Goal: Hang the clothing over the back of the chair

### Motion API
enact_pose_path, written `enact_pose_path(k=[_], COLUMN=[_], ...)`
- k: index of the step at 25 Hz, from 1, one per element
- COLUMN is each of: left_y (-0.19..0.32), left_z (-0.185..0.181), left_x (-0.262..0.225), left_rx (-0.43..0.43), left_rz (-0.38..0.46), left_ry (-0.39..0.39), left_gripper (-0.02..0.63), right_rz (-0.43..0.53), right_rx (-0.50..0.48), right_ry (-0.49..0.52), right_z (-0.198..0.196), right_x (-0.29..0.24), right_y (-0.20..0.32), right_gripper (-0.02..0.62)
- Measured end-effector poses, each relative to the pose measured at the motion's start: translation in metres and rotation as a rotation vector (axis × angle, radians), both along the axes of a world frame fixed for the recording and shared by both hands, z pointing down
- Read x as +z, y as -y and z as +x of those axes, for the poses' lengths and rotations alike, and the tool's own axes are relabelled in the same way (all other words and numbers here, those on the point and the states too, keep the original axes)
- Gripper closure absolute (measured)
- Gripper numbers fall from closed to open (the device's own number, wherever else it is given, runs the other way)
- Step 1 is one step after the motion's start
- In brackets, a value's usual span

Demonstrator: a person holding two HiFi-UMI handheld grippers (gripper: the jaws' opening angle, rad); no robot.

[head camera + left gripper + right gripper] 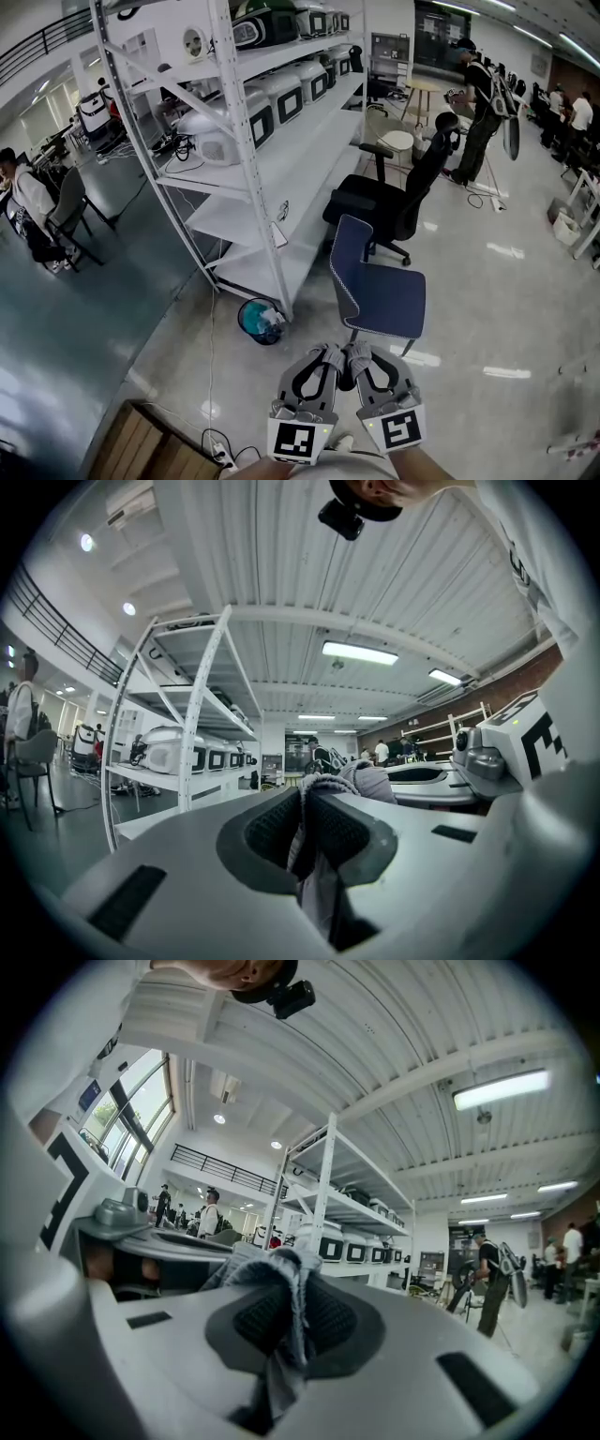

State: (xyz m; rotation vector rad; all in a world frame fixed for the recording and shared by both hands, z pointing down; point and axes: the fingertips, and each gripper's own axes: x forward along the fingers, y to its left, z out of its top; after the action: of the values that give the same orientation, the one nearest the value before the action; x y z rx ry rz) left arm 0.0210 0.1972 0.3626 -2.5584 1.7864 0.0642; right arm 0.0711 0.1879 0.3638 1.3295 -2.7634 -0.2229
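Note:
A blue chair (380, 295) stands on the floor just beyond both grippers, its backrest (347, 262) on its left side. My left gripper (328, 354) and right gripper (361, 354) are held side by side, pointing level toward the chair. Each is shut on a bunched edge of grey clothing. In the left gripper view the clothing (367, 782) is pinched between the dark pads (267, 825) of the left gripper (305, 803). The right gripper view shows the same fabric (262, 1269) gripped in the right gripper (289, 1309). The rest of the garment is hidden below the grippers.
A tall white shelf rack (253, 141) with appliances runs along the left. A blue bin (261, 321) sits at its foot. A black office chair (394, 202) stands behind the blue chair. A person (478, 103) stands far back right. A wooden crate (150, 445) and power strip (223, 457) lie bottom left.

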Motion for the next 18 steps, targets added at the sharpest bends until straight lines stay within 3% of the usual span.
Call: enact_pose_path(k=[9, 18], left_y=[-0.008, -0.006], left_z=[0.031, 0.033], left_x=[0.009, 0.015], left_rx=[-0.032, -0.066], left_rz=[-0.018, -0.032], left_ry=[0.012, 0.018], left_gripper=[0.571, 0.571], right_rz=[-0.013, -0.013], right_rx=[-0.036, -0.081], right_ry=[0.011, 0.027], right_z=[0.03, 0.03], right_x=[0.009, 0.013], right_y=[-0.006, -0.004], right_gripper=[0.558, 0.558])
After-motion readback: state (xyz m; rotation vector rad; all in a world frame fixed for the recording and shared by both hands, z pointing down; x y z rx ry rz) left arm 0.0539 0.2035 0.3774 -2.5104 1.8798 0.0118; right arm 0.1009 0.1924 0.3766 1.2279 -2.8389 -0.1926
